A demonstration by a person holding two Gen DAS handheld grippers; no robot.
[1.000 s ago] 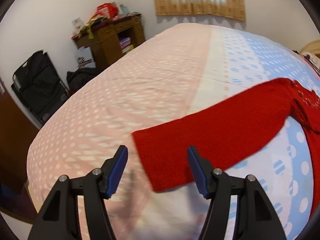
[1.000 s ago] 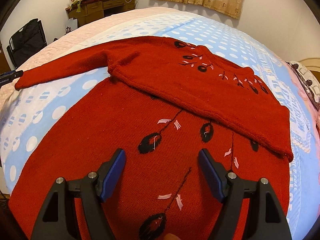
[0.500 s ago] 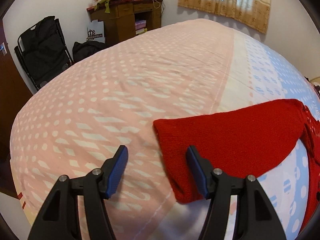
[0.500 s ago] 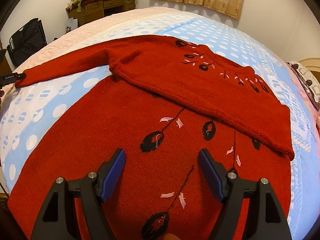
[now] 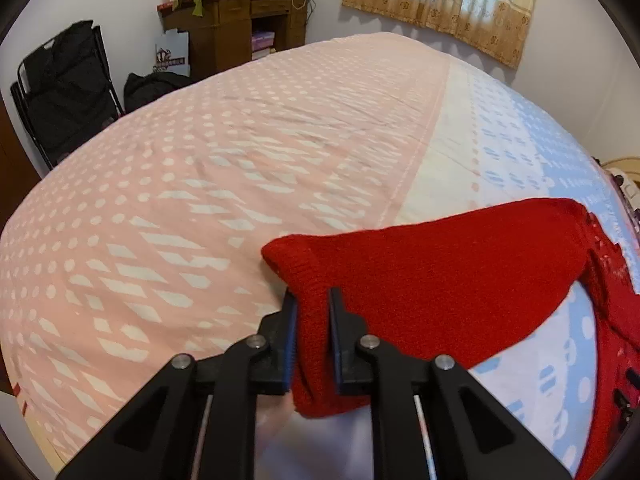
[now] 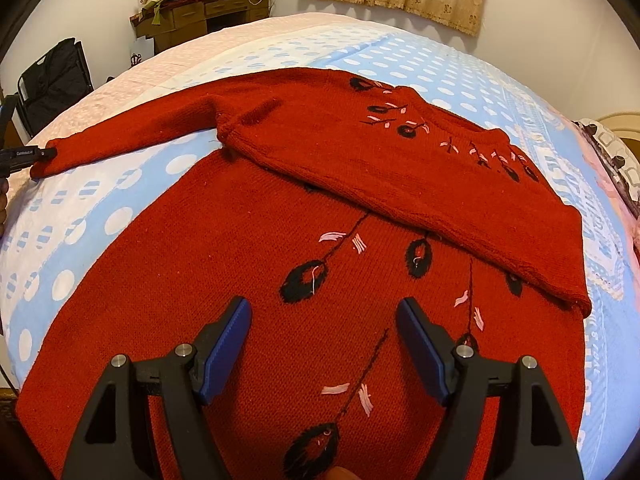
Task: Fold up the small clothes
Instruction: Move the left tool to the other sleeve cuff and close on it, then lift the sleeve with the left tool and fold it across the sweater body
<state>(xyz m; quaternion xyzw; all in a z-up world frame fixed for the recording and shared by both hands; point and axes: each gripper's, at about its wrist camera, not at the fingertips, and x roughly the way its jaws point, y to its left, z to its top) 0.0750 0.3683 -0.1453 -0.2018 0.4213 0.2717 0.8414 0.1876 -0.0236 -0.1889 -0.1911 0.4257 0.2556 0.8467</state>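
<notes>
Our left gripper has just been closing and now pinches the cuff of the red knitted sweater spread on the dotted pink-and-blue bedspread; we judge the sleeve fold can begin, while our right gripper hovers open above the body.

You have one red sweater on one bed, with one sleeve stretched out and one folded across the chest. Two grippers: the left gripper and the right gripper. Against the far wall, one wooden desk, one black folding chair, one curtain, and one paper bag.
</notes>
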